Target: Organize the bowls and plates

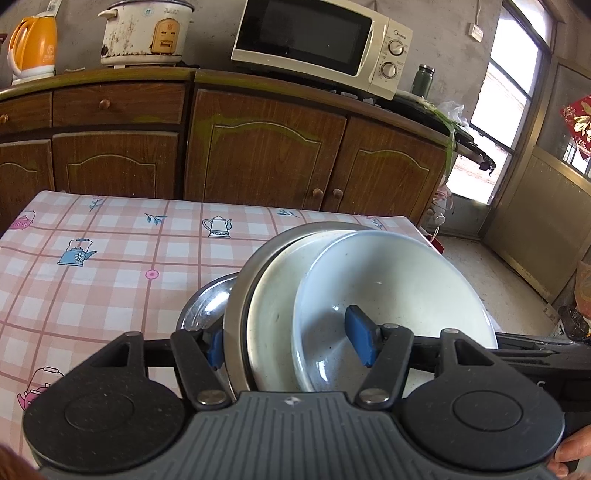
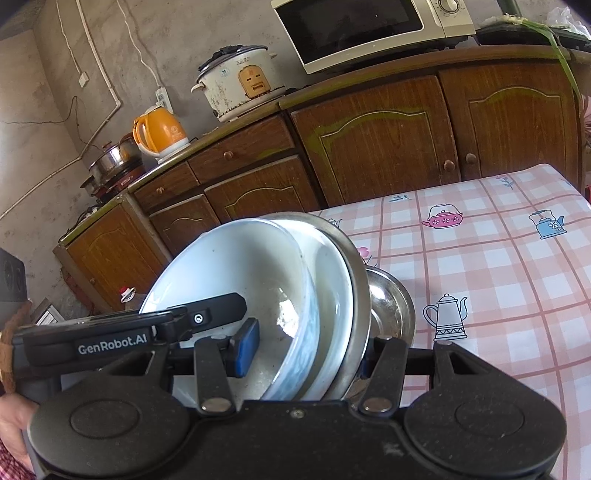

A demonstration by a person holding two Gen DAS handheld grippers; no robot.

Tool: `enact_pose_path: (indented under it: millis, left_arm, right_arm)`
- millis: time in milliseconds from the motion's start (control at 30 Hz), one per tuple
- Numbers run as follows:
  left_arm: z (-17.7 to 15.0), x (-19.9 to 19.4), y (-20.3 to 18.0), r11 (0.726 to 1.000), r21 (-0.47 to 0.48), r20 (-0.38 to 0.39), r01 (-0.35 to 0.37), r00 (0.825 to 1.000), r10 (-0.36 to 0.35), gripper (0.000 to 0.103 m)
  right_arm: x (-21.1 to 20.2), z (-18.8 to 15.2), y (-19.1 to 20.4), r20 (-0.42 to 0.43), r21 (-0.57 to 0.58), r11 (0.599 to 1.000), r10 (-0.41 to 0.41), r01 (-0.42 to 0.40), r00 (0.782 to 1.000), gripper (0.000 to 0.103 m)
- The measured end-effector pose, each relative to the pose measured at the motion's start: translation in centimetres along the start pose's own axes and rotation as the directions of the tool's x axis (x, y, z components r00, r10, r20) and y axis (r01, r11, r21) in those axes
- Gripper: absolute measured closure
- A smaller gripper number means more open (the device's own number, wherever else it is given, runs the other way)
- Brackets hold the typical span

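Observation:
A stack of dishes stands tilted on edge over the table: a pale white bowl (image 1: 399, 288) in front, a white plate (image 1: 273, 295) behind it, and a larger metal plate (image 1: 240, 291) at the back. My left gripper (image 1: 287, 343) is shut on the stack, one blue pad (image 1: 360, 339) inside the bowl and the other behind the metal plate. My right gripper (image 2: 304, 356) clamps the same stack, with the bowl (image 2: 236, 273) facing it and one pad (image 2: 246, 347) inside. A small steel dish (image 1: 205, 308) (image 2: 391, 306) sits behind the stack; I cannot tell if it is held.
The table wears a pink checked cloth (image 1: 110, 258) (image 2: 498, 277) with teapot prints. Behind it runs a brown cabinet (image 1: 258, 147) bearing a microwave (image 1: 317, 40), a rice cooker (image 1: 144, 33) and an orange kettle (image 1: 33, 44). A person's hand (image 1: 572, 454) shows at the right edge.

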State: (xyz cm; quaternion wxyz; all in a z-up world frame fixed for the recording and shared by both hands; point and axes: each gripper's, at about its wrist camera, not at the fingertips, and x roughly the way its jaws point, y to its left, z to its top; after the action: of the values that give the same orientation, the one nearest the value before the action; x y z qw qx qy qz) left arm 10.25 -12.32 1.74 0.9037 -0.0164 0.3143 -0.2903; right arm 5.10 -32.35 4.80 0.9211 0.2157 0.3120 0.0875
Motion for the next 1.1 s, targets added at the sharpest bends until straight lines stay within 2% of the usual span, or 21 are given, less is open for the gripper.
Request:
enact_pose_path:
  millis: [567, 1100]
  left_arm:
    - [1.7, 1.2, 0.3, 1.0, 0.002, 0.013, -0.003, 1.0, 0.003, 0.04]
    - [1.8, 3.1, 1.3, 1.0, 0.002, -0.012, -0.018, 1.0, 0.018, 0.04]
  right_arm:
    - [1.3, 1.7, -0.8, 0.014, -0.001, 1.0, 0.009, -0.009, 1.0, 0.041]
    - [3.3, 1.9, -1.8, -0.017, 0.014, 1.0, 0.023, -0.022, 1.0, 0.041]
